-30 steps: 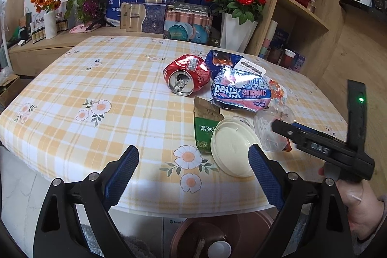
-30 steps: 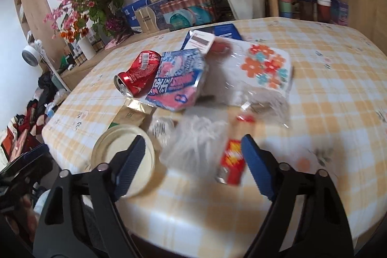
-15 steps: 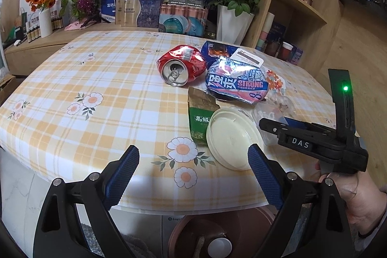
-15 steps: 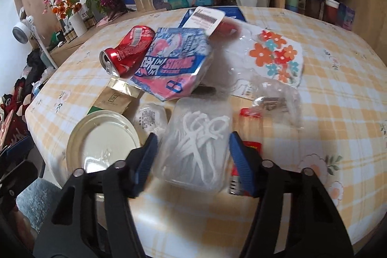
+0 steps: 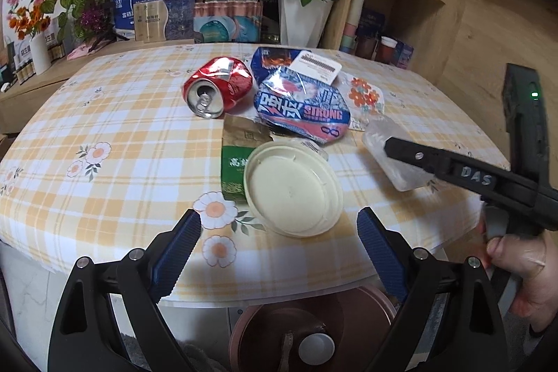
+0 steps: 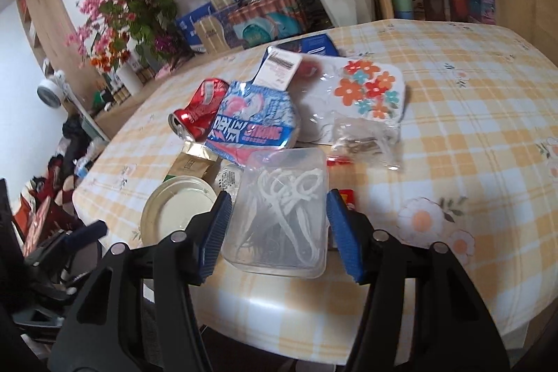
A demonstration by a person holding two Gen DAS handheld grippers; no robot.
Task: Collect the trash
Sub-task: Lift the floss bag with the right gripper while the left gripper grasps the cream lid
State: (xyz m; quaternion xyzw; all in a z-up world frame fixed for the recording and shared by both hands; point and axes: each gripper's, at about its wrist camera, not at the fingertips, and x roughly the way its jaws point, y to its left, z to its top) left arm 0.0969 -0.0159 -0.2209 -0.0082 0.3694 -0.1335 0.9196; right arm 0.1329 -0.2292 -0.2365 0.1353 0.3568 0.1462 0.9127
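- Left wrist view: the left gripper [image 5: 279, 236] hangs over the near edge of the desk [image 5: 115, 128] with its jaws spread wide and nothing between them.
- The cream lid [image 5: 293, 189] lies just ahead of it, partly over a green packet [image 5: 234, 168]. Behind these sit the crushed red can [image 5: 218, 86] and a blue snack bag [image 5: 303, 108].
- A brown bin [image 5: 310, 333] shows below the desk edge; judging by the task, that is where the trash goes.
- At the right of this view, the right gripper reaches in from the side, and its finger crosses the clear plastic box [image 5: 394, 159].
- Right wrist view: the right gripper [image 6: 279, 232] has just been closing, and the clear plastic box [image 6: 282, 211] sits between its blue pads [image 6: 216, 229].
- The pads stand at the box's two side walls, seemingly touching them; the box shows no dent, and I cannot tell whether it has left the desk.
- The box holds white cord-like pieces, and a red wrapper [image 6: 347, 196] lies just beside its right wall.
- To do this step well: squeeze only until the thin walls bite, since the box looks springy and may pop out or crack.
- Keep the pads low on the walls and level, so that the box does not tip.
- Lift straight up before swinging to the bin, clear of the red wrapper and the lid.
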